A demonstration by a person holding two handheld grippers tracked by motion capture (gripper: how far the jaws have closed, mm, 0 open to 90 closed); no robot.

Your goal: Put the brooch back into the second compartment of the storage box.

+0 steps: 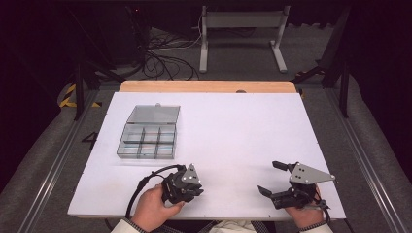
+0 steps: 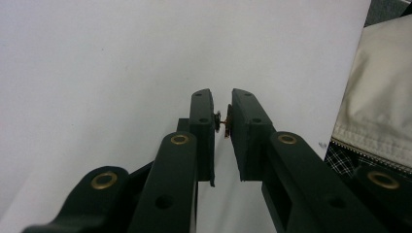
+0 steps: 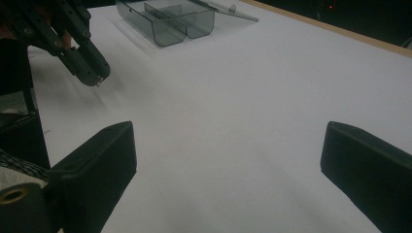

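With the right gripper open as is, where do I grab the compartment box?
Probably the compartment box by its near outer wall, coming from above with the right gripper: the lid lies open behind, the walls stand thin and upright, and one jaw fits inside a compartment.

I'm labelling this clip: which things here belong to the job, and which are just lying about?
Likely in the job:
left tool, nearly shut on a small brass part
right tool, open
clear compartment box, lid open

Just lying about:
cables on the floor
grey metal stand beyond the table
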